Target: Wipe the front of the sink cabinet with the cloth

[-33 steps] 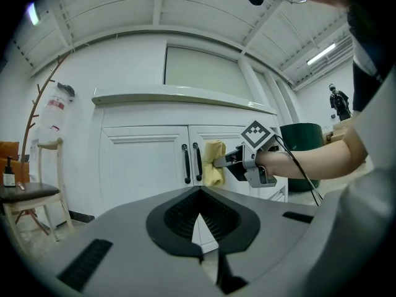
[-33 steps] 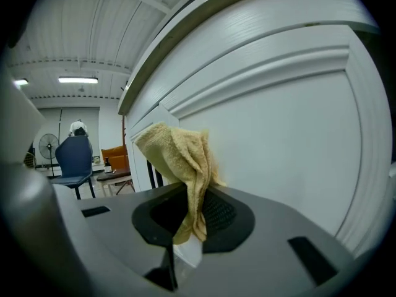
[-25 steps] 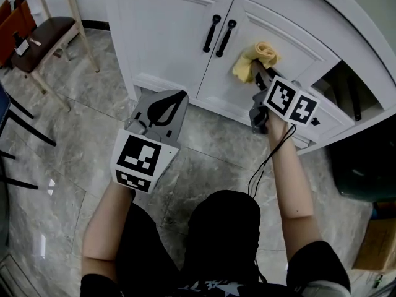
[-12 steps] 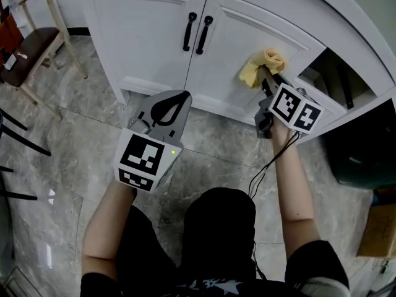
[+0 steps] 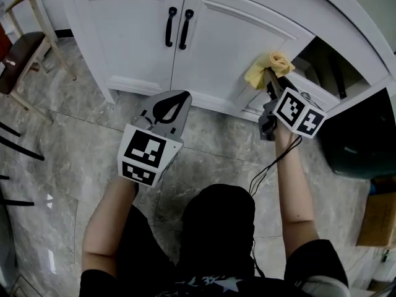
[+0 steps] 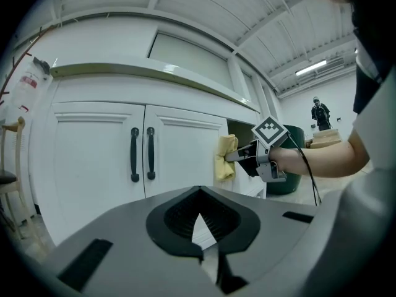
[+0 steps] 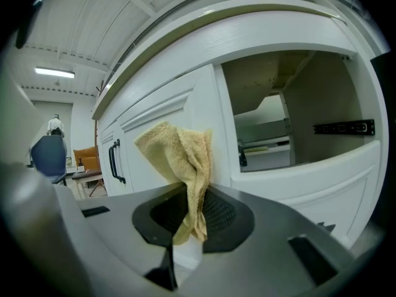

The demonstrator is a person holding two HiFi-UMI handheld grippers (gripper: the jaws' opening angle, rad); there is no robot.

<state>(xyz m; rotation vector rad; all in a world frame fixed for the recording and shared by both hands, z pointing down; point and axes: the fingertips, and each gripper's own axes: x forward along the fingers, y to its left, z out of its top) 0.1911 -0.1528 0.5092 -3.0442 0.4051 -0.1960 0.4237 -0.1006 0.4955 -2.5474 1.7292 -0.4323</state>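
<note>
The yellow cloth (image 5: pixel 268 68) is bunched against the right edge of the white sink cabinet's right door (image 5: pixel 235 48). My right gripper (image 5: pixel 271 81) is shut on the cloth, which hangs out of the jaws in the right gripper view (image 7: pixel 180 166). My left gripper (image 5: pixel 176 99) hovers low over the floor in front of the cabinet, shut with nothing in it, well apart from the doors. In the left gripper view, the cloth (image 6: pixel 225 157) and the right gripper (image 6: pixel 238 158) show to the right of the two black door handles (image 6: pixel 142 154).
An open compartment (image 5: pixel 331 67) with a drawer rail gapes right of the cloth. A dark green bin (image 5: pixel 362 144) and a cardboard box (image 5: pixel 377 218) stand at the right. A wooden chair (image 5: pixel 21 42) is at the far left. A cable (image 5: pixel 269 166) hangs from my right gripper.
My right gripper has slid the cloth rightward across the right door, away from the handles to the door's right edge. The left gripper has stayed in much the same place.
</note>
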